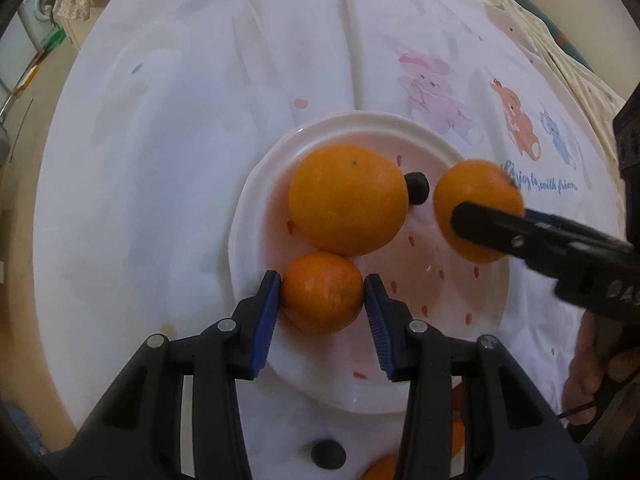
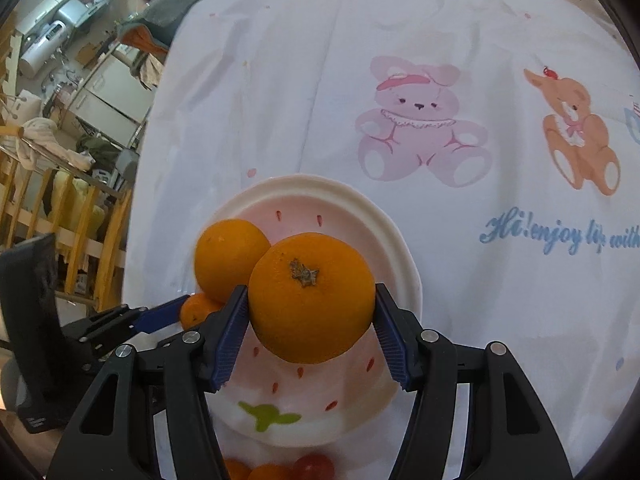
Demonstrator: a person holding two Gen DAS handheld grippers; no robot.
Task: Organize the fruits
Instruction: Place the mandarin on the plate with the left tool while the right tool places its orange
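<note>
Over the near part of the pink-and-white strawberry plate (image 1: 256, 184), my left gripper (image 1: 322, 280) is shut on a small orange (image 1: 323, 296). It sits just in front of a large orange (image 1: 348, 200) lying on the plate. From the right, my right gripper (image 1: 440, 202) comes in shut on a medium orange (image 1: 476, 196) over the plate's right side. In the right wrist view the right gripper (image 2: 311, 291) squeezes that stem-up orange (image 2: 312, 304) above the plate (image 2: 320, 188). Behind it to the left are the large orange (image 2: 230, 258) and the small orange (image 2: 196, 312) between the left gripper's blue fingers (image 2: 160, 316).
The plate rests on a round table under a white cloth (image 2: 280, 80) printed with bears. More oranges (image 2: 264, 472) and a red fruit (image 2: 314, 466) lie near the front edge. A black round object (image 1: 328, 454) sits on the cloth. The table edge drops off at the left toward cluttered furniture.
</note>
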